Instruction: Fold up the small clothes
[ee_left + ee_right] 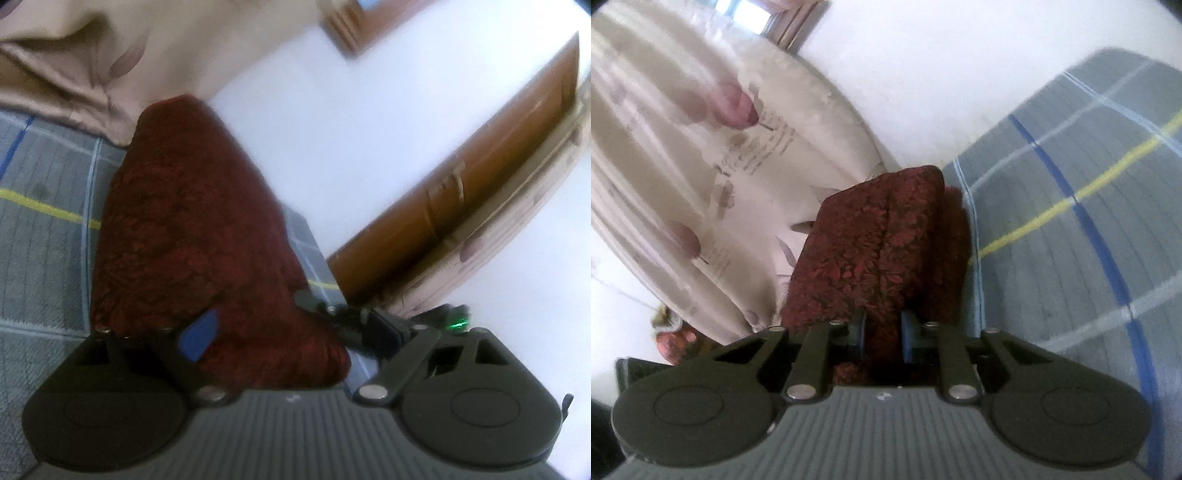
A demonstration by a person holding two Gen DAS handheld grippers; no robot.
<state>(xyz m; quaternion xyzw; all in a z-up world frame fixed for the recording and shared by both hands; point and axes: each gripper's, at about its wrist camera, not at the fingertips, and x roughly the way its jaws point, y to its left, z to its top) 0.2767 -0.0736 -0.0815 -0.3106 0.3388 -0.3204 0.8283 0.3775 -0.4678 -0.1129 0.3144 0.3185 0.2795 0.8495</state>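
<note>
A dark red patterned garment [192, 236] lies folded on a grey checked bedsheet [44, 229]. My left gripper [280, 332] is spread wide, its blue-padded left finger [199, 334] over the cloth's near edge, the garment lying between the fingers, not pinched. In the right wrist view the same garment [875, 243] is a narrow folded bundle. My right gripper [882, 332] is shut on its near end, blue pads [907, 334] pressing both sides of the cloth. The bundle hangs or rests by the sheet's edge [1071, 229].
A beige floral curtain or cover [85, 55] lies beyond the garment and fills the left of the right wrist view [701, 166]. A brown wooden bed frame [480, 192] runs along a white wall [351, 110] on the right.
</note>
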